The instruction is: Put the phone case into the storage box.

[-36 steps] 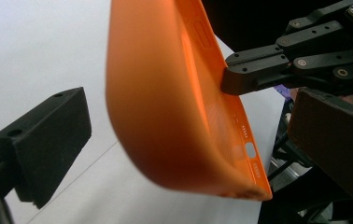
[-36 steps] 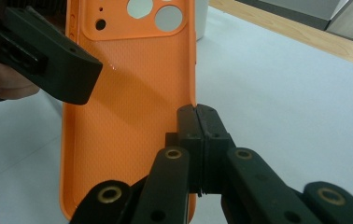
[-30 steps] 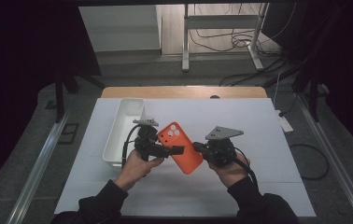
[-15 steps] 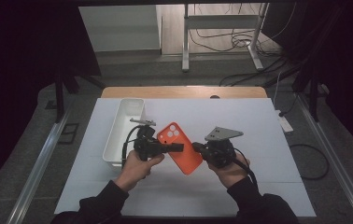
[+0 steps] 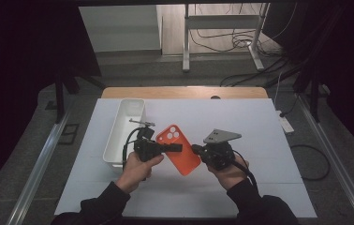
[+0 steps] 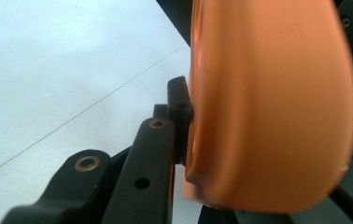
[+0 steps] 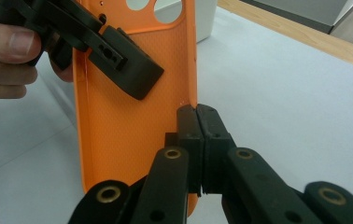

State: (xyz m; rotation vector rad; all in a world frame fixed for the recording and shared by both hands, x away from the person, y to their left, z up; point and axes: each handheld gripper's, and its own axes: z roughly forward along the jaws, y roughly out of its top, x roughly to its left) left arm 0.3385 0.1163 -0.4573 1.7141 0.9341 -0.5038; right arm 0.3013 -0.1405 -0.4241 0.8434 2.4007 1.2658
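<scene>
Orange phone case point(image 5: 182, 149) held above the white table point(image 5: 259, 126), between the two grippers, near the middle of the scene. Left gripper point(image 5: 173, 148) grasps the case's left edge, its jaws closed across the rim; in the left gripper view the case point(image 6: 270, 107) is blurred, so the far jaw's contact appears hidden. Right gripper point(image 7: 197, 116) pinches the case's right rim point(image 7: 132, 107), jaws pressed together on it. White bin point(image 5: 123, 131) stands just left of the left hand point(image 5: 137, 166). Right hand point(image 5: 226, 168) lies nearer the right.
</scene>
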